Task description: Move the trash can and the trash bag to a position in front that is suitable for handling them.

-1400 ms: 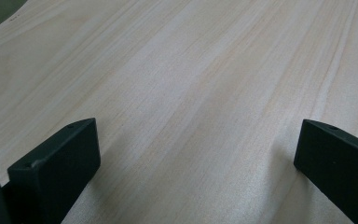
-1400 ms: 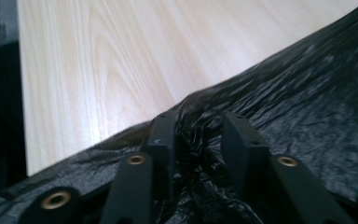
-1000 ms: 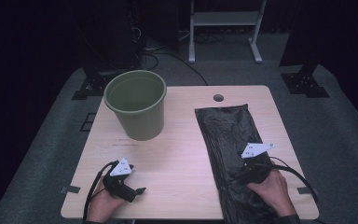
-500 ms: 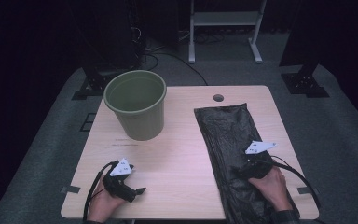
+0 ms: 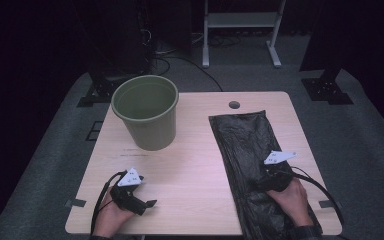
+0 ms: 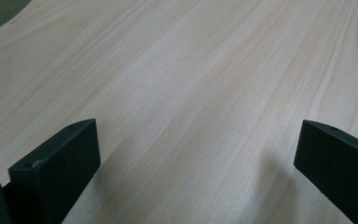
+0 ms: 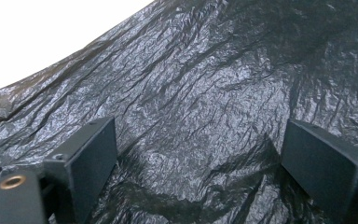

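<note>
As the right claw [image 5: 269, 176] eases nearer over the black bin bag [image 5: 245, 145], jaws spread wide, a grab looks imminent, while the left claw [image 5: 150, 203] rests open on the surface [image 5: 195, 165].

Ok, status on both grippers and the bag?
Right gripper open, over black bag. Left gripper open on bare table. Bag flat, ungripped. Green bin clear.

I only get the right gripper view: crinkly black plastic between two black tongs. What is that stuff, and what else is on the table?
Observer: A black bin bag, lying flat along the table's right side.
Operator: Anything else there?
Observer: A green bucket stands upright at the far left, apart from the bag.
Operator: And the other hand?
Observer: The left tongs are open over bare wood, near the front left edge.
</note>
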`<state>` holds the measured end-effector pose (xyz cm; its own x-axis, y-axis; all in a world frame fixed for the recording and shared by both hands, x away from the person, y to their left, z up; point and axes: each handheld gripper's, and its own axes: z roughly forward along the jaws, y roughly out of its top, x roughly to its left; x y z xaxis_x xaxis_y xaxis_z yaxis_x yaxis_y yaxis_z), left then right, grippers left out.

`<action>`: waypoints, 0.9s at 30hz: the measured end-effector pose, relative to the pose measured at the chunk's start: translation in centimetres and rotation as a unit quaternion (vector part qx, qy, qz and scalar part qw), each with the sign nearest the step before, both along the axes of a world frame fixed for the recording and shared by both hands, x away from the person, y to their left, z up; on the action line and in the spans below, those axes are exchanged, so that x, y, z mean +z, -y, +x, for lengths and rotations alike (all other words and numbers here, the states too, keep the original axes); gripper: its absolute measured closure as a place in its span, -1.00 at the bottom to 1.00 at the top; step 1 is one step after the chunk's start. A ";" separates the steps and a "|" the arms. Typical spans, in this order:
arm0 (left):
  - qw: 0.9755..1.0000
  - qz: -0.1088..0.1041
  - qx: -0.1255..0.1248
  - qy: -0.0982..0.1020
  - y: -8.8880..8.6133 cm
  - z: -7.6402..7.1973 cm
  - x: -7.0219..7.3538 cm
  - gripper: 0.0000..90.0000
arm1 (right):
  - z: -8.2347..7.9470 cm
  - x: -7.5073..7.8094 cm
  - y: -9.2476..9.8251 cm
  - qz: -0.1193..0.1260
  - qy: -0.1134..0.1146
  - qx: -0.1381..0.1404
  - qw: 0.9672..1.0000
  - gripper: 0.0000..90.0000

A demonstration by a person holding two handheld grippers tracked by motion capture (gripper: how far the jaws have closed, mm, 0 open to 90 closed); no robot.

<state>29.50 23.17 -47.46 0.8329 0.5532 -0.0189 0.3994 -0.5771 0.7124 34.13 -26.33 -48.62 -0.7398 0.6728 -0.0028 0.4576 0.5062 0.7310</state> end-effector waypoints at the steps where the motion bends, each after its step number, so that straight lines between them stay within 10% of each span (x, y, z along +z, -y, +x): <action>1: 1.000 -0.004 0.002 -0.004 0.0 0.1 0.3 -1.00 | 0.1 0.0 0.0 0.001 -0.002 0.001 1.000 -0.79; 14: 0.998 -0.050 0.024 0.001 -1.0 0.7 4.0 -1.00 | 0.1 0.0 0.0 0.002 -0.004 0.002 1.000 -0.79; 27: 0.998 -0.048 0.038 0.007 -2.0 2.3 8.3 -1.00 | 0.1 0.0 0.0 0.002 -0.004 0.002 1.000 -0.79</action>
